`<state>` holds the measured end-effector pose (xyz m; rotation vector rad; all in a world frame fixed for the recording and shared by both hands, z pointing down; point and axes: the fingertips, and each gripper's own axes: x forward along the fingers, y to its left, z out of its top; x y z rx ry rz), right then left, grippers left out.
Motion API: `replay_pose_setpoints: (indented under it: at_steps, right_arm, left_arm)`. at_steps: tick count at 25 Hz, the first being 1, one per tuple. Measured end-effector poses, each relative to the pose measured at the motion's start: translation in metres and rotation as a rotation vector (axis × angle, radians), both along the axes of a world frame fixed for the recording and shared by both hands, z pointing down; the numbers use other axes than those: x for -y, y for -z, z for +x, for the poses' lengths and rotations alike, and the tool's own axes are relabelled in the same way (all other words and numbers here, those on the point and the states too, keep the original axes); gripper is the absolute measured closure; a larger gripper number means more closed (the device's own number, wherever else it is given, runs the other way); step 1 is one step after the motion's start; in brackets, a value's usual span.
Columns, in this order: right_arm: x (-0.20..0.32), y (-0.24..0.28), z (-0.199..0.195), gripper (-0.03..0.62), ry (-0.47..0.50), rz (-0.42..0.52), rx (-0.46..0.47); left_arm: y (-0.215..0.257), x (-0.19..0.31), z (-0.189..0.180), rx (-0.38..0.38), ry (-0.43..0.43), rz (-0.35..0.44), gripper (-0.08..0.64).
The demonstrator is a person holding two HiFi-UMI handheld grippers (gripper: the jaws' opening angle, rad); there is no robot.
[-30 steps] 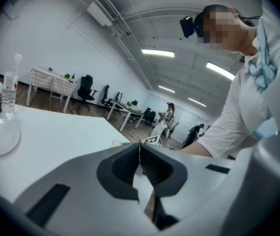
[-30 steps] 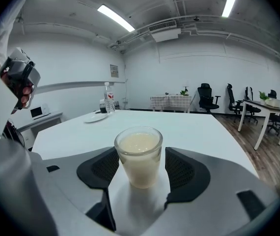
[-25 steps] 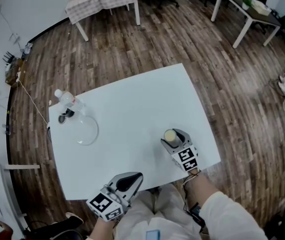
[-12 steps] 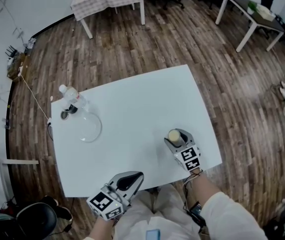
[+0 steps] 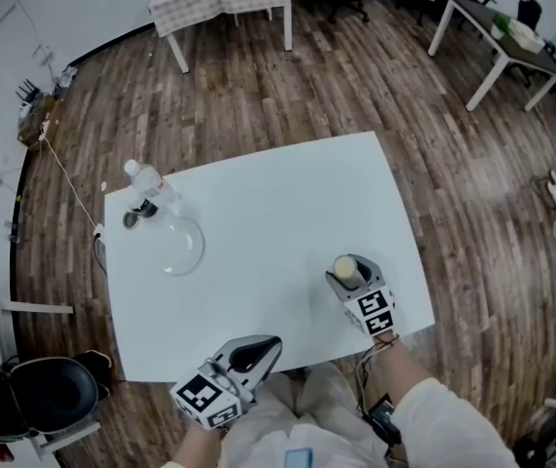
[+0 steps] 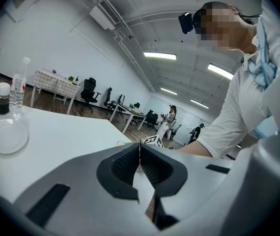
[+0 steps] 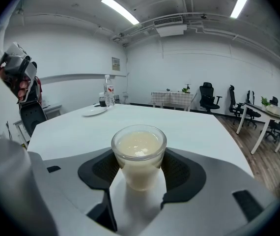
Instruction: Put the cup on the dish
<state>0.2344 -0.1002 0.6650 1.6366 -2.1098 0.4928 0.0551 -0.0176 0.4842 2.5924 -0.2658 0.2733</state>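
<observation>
Right gripper view: my right gripper (image 7: 139, 181) pinches the glass cup (image 7: 139, 154) of pale, creamy liquid at lower centre of the frame. The jaws are spread wide, with the pads pressed to the cup's sides. The clear dish (image 7: 94, 111) lies well apart at middle left on the white table (image 7: 204, 127), beside a water bottle (image 7: 109, 93). The cup is nearly full, so I'd lift gently, keep it upright and carry it slowly. My left gripper (image 6: 140, 154) is pressed together and empty.

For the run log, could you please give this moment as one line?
right gripper: fingers just closed on cup, standing on table | left gripper: shut, empty | dish: empty, far left
</observation>
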Motion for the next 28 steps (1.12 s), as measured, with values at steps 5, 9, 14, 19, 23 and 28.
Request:
replay_pose_setpoints:
  at_steps: [5, 9, 14, 19, 23, 28]
  right_arm:
    - [0.003, 0.003, -0.006, 0.314, 0.009, 0.001, -0.007]
    - [0.010, 0.010, -0.014, 0.314, 0.031, 0.007, -0.008]
    - [0.021, 0.020, -0.028, 0.314, 0.060, 0.021, -0.006]
    - [0.036, 0.026, -0.050, 0.314, 0.097, 0.026, -0.007]
    - [0.047, 0.033, -0.072, 0.314, 0.136, 0.031, -0.006]
    - [0.065, 0.040, -0.103, 0.314, 0.192, 0.041, -0.001]
  left_arm:
    - [0.001, 0.002, -0.004, -0.003, 0.011, -0.001, 0.558]
    - [0.003, 0.006, -0.008, -0.010, 0.023, 0.002, 0.558]
    - [0.006, 0.009, -0.016, -0.020, 0.042, 0.007, 0.558]
    - [0.006, 0.015, -0.030, -0.029, 0.070, 0.009, 0.558]
    - [0.009, 0.017, -0.045, -0.031, 0.100, 0.008, 0.558]
    - [0.010, 0.022, -0.066, -0.041, 0.150, 0.007, 0.558]
